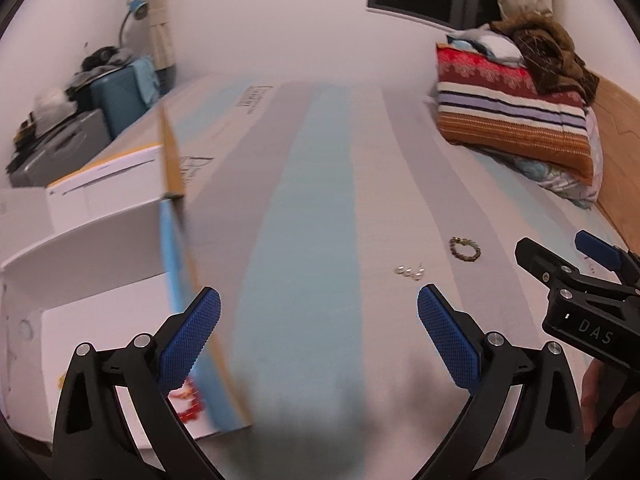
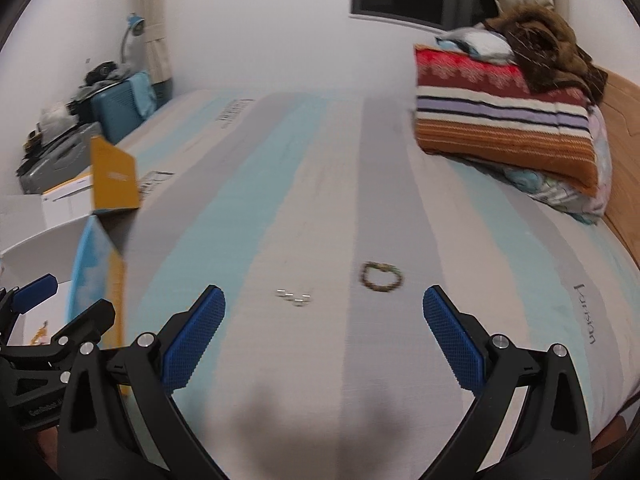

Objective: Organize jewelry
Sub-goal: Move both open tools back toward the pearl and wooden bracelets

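A brown beaded bracelet (image 1: 465, 249) (image 2: 382, 276) lies on the striped bed sheet. A small cluster of silvery pieces (image 1: 410, 271) (image 2: 295, 297) lies just left of it. An open white box (image 1: 100, 308) with a blue and yellow lid stands at the left; a red beaded piece (image 1: 189, 398) lies inside it. My left gripper (image 1: 319, 312) is open and empty beside the box. My right gripper (image 2: 324, 312) is open and empty, short of the bracelet and the silvery pieces. It also shows at the right of the left wrist view (image 1: 560, 258).
Folded blankets and a brown coat (image 2: 508, 92) are stacked at the bed's far right by a wooden headboard (image 2: 624, 168). Suitcases and clutter (image 2: 100, 112) stand beyond the bed's left edge. The raised box lid (image 2: 114, 178) stands at the left.
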{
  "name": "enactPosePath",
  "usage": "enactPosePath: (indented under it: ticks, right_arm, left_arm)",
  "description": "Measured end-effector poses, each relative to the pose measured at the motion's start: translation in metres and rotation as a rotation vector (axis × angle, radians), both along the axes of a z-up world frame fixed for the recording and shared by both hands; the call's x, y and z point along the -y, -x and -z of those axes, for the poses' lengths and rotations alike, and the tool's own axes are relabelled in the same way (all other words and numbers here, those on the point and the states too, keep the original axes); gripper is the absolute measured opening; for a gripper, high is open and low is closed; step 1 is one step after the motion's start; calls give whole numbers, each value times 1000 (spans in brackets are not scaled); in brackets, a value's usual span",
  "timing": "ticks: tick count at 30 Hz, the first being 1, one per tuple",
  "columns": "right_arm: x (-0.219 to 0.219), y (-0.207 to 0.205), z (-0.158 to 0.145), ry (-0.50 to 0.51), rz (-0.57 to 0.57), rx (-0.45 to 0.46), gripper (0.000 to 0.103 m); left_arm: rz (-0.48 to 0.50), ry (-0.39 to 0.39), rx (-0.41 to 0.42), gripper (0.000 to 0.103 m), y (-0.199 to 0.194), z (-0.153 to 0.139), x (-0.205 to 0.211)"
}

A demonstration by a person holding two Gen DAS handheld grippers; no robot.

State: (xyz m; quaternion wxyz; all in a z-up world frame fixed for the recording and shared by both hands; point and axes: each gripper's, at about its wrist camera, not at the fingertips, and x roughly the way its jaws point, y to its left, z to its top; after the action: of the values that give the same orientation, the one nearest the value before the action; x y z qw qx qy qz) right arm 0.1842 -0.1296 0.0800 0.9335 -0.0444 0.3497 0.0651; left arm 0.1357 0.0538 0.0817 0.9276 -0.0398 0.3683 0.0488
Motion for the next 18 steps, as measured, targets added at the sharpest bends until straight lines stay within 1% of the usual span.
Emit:
enactPosePath:
  ticks: [3,6,10,18]
  right_arm:
    - [21,-18,10,-1,30,-16,95]
    - [34,-32,21,-8,50,-38,95]
    - [48,-56,40,-25,69,-70,95]
    - [72,-102,81,-88,97,-137,95]
  left_arm:
    - [18,3,5,97,-17,9,18]
    - [46,54,-6,97,-38,21,30]
    - [76,50,-46,97,-66,40,47]
    - [112,50,-123,97,-115,83,65]
